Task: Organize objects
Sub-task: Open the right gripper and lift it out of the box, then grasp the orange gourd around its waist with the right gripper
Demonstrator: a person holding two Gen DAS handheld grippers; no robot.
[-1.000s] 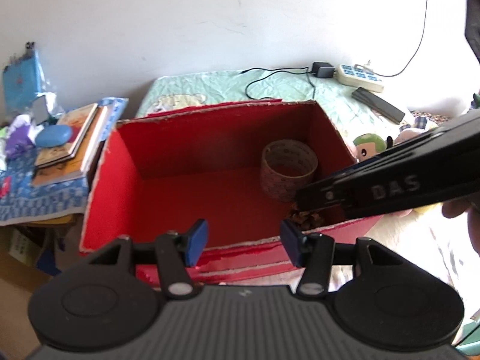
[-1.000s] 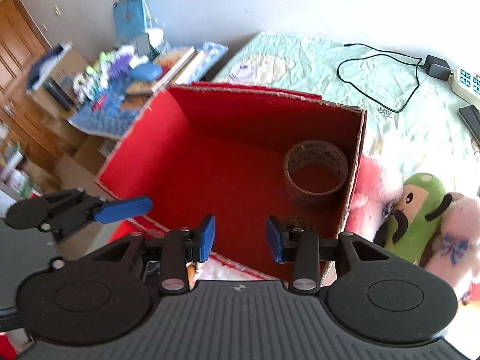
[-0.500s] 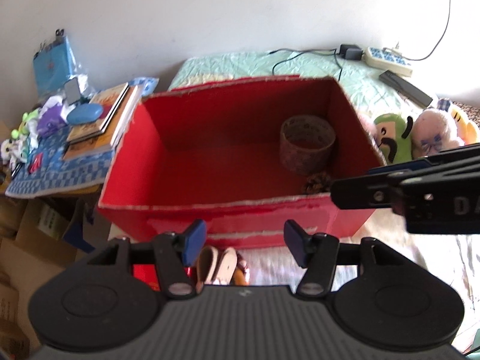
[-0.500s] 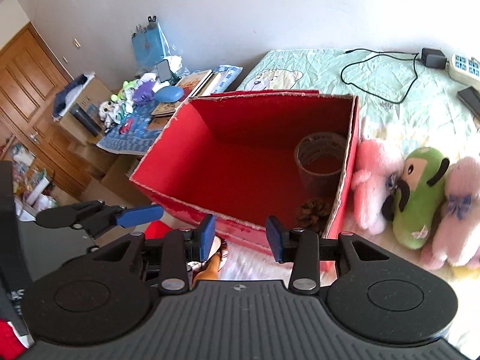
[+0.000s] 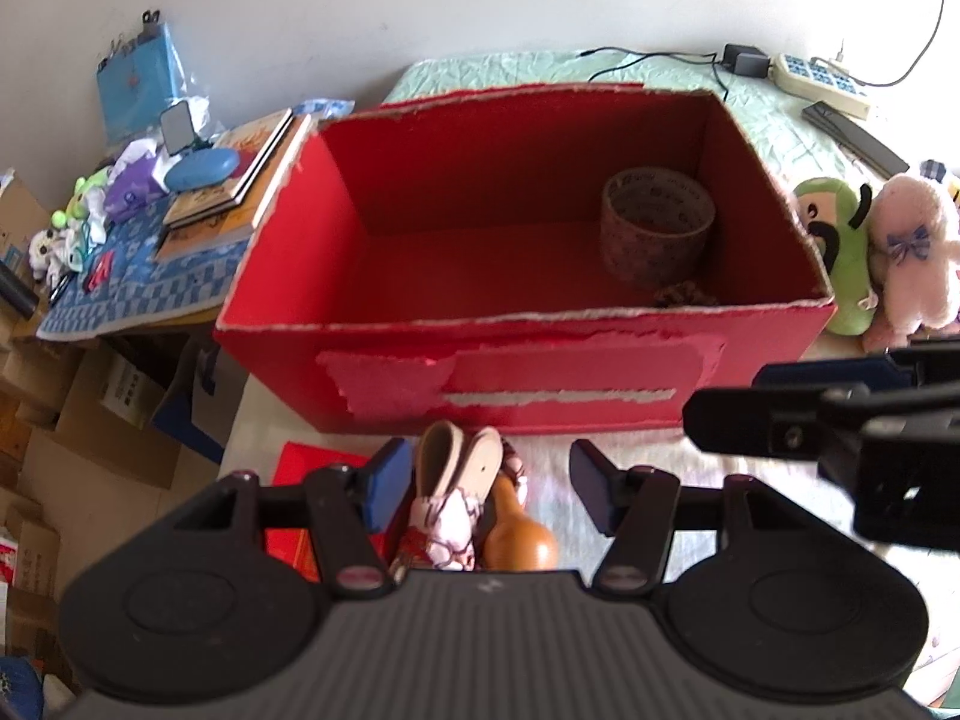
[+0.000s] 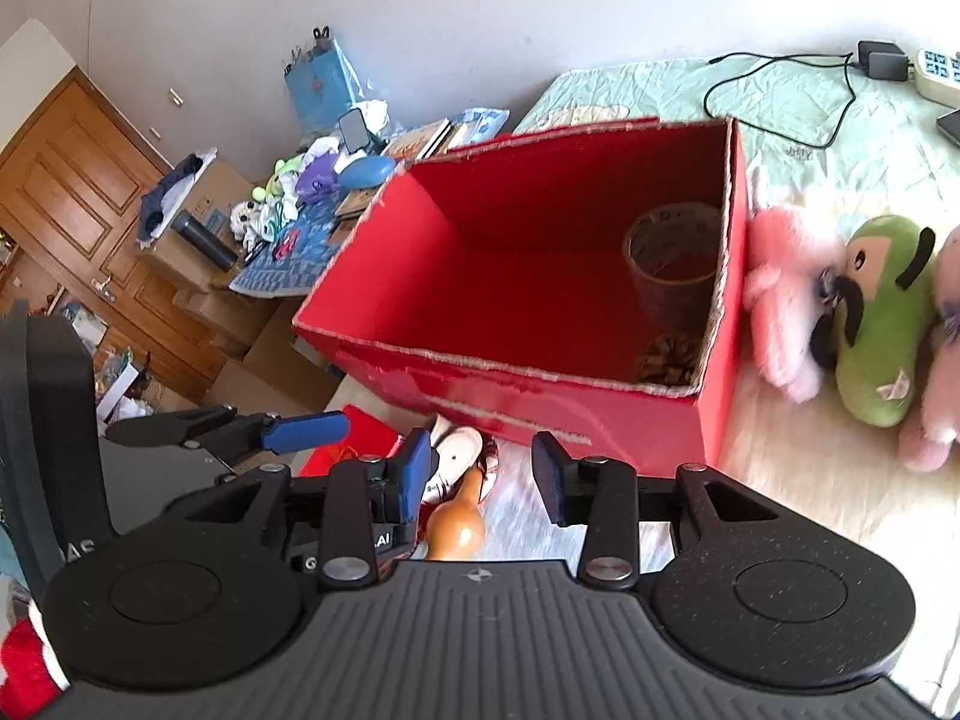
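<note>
From the left wrist view, the left gripper (image 5: 489, 492) hangs just in front of a red box (image 5: 522, 372), and its two blue fingers (image 5: 384, 483) are spread wide with nothing squeezed between them. Below the gap lie a small pair of sandals (image 5: 459, 468) and a brown gourd (image 5: 519, 543), side by side on the bed just outside the box. Inside the box, at the right end, a tape roll (image 5: 657, 228) stands on the floor with a pine cone (image 5: 684, 295) right in front of it. A green toy (image 5: 837, 252) and a pink toy (image 5: 912, 258) lean by the box's right wall. The right gripper (image 5: 840, 414) pokes in from the right. From the right wrist view, the right gripper (image 6: 483, 474) is also spread wide and holds nothing. The gourd (image 6: 456, 525) and sandals (image 6: 456, 456) show under it, near the box (image 6: 576, 414). The tape roll (image 6: 675, 258) and pine cone (image 6: 666, 360) sit by the box's right wall. The left gripper (image 6: 258, 429) reaches in from the left.
</note>
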